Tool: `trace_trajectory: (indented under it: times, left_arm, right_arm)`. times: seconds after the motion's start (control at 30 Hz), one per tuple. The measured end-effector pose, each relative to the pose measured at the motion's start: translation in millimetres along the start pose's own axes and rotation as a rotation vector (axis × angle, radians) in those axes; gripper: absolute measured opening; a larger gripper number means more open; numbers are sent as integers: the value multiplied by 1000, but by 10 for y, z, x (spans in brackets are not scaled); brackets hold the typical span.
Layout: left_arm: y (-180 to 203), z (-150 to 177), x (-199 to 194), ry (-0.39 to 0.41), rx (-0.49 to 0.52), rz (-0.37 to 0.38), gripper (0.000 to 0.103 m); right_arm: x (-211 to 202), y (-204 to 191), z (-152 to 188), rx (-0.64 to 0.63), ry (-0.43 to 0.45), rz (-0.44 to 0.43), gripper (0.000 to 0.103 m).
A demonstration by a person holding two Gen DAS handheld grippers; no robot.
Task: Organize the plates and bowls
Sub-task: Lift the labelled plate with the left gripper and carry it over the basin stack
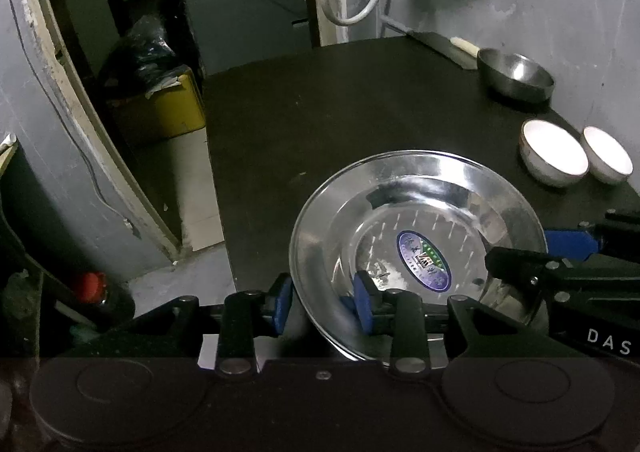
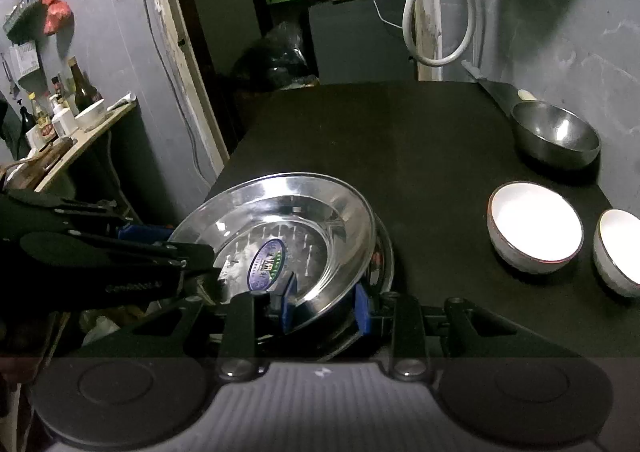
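Here is the round stainless-steel plate with the oval blue sticker [image 1: 420, 203], low over the black tabletop [image 1: 320, 111] and caught between two tools. The left gripper [image 1: 322, 304] straddles its rim at seven o'clock. Its blue pads stand either side of the edge with bare metal showing between them, so that grip looks let go.

The right gripper [image 2: 325, 304] brackets the rim at five o'clock in its own view. Whether its pads actually pinch, the frames do not settle.

Look beneath: a second steel plate [image 2: 386, 252] peeks out at three o'clock, and the stickered plate sits tilted on it. So the plates appear to be stacking up right now, not quite seated.

What is left? Out at two o'clock from the plates, the two white ceramic bowls [image 2: 534, 226] [image 2: 620, 248] sit side by side, un-nested. The grey steel bowl [image 2: 556, 135] stands alone beyond them at one o'clock by the wall.

By that reckoning, the plates are nearly done and the bowls have yet to be gathered.
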State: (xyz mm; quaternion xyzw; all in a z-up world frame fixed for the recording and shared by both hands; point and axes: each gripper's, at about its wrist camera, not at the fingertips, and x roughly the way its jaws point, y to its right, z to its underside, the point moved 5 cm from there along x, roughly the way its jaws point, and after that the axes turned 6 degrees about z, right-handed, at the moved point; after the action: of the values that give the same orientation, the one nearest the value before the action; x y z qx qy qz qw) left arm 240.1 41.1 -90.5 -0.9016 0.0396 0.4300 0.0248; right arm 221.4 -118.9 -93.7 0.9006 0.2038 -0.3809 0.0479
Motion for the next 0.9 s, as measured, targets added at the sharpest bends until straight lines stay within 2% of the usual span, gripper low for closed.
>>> trace_trajectory:
  times: [0.37,0.63,0.77,0.9]
  left_arm:
    - [33,43,53,-22,29,-21,35]
    - [7,41,65,-29,2,-10,35]
    - [-12,80,55,-28,-7,-12,35]
    - [-30,92,59,-36,-28,-8,41]
  right_arm:
    - [45,-26,15,-25,-19,5,34]
    - [66,-26,30,-33,-20,8,34]
    - [69,-32,30,-18,-32,-3,38]
    - [77,-22,19,-20,-42,-5,39]
